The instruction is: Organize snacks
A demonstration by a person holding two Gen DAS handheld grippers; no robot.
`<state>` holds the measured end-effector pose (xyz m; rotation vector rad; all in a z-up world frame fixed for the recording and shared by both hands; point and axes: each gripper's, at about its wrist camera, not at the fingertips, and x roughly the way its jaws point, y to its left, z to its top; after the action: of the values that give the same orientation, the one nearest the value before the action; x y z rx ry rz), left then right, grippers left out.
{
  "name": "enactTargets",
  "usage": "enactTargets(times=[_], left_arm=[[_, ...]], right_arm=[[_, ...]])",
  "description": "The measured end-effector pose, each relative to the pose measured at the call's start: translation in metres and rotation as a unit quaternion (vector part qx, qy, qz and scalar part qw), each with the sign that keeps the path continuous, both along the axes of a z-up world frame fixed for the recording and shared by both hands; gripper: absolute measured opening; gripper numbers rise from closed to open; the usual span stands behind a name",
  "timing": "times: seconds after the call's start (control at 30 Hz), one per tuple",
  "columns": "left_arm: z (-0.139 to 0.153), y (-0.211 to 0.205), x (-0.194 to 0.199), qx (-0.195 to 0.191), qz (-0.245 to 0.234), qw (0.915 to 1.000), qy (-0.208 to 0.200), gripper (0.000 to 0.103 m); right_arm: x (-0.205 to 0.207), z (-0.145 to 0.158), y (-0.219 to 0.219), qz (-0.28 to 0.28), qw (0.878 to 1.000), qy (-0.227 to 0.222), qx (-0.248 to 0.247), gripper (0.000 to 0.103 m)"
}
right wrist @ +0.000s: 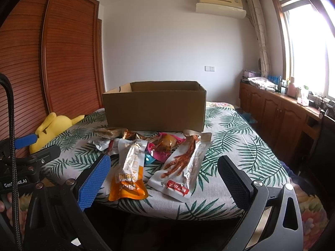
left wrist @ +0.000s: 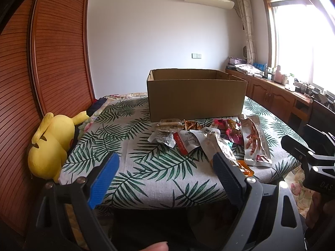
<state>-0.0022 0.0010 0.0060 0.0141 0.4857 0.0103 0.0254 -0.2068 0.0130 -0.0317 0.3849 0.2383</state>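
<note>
Snack packets (right wrist: pixel 159 156) lie heaped on the leaf-print surface (right wrist: pixel 240 146) before an open cardboard box (right wrist: pixel 155 113), just ahead of the spread, empty right claw (right wrist: pixel 165 179), nearer than the spread left claw (left wrist: pixel 165 177).

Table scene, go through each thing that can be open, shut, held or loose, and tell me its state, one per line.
cardboard box: open at the top, upright on the table, contents not visible
left claw: open, holding nothing
right claw: open, holding nothing
chicken-foot packet: sealed, lying flat, loose
orange packet: lying flat, loose
snack pile: outside the box, in front of it
</note>
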Motion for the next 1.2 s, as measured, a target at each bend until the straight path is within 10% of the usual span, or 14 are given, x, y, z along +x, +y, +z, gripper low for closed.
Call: enactTargets(times=[1.2], left_arm=[[-0.0010,-0.0028,-0.0029,-0.002,-0.002,1.0000,0.003,0.092]], right_arm=[[0.0005,0.0005,0.0006,0.000,1.000,-0.003,0.000,0.103]])
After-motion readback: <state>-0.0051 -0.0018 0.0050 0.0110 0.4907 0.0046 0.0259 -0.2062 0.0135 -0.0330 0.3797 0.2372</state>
